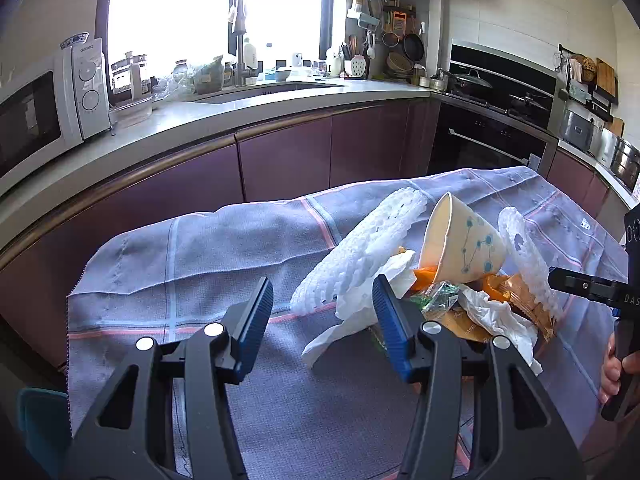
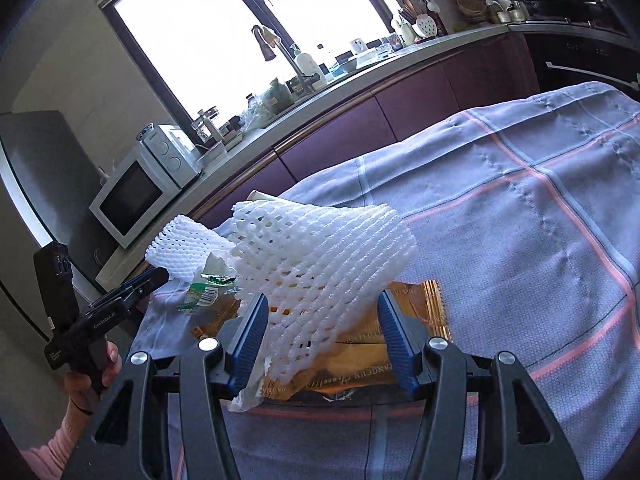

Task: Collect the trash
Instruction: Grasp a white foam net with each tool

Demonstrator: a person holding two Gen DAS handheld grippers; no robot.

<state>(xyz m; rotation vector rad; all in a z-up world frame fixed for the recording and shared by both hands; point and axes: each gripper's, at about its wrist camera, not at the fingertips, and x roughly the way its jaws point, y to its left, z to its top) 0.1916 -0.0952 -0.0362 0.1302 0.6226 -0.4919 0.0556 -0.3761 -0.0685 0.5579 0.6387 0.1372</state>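
A heap of trash lies on the checked grey cloth [image 1: 240, 248]. It holds a tipped paper cup [image 1: 460, 240], two white foam nets [image 1: 360, 248] [image 1: 528, 256], crumpled tissue [image 1: 496, 312], a green wrapper [image 1: 440, 298] and golden-brown snack wrappers [image 1: 520, 296]. My left gripper [image 1: 324, 320] stands open just left of the heap, its right finger against the tissue, only cloth between the pads. My right gripper [image 2: 324, 336] is open over the golden wrapper [image 2: 360, 356], with the big foam net [image 2: 320, 256] hanging between its fingers, not squeezed. The left gripper [image 2: 154, 276] shows from the side there.
A kitchen counter [image 1: 200, 120] with a microwave [image 1: 36, 116], sink [image 1: 264, 90] and purple cabinets runs behind the table. An oven [image 1: 492, 136] and hob stand at the right. A hand [image 2: 92, 368] with a pink sleeve grips the left tool.
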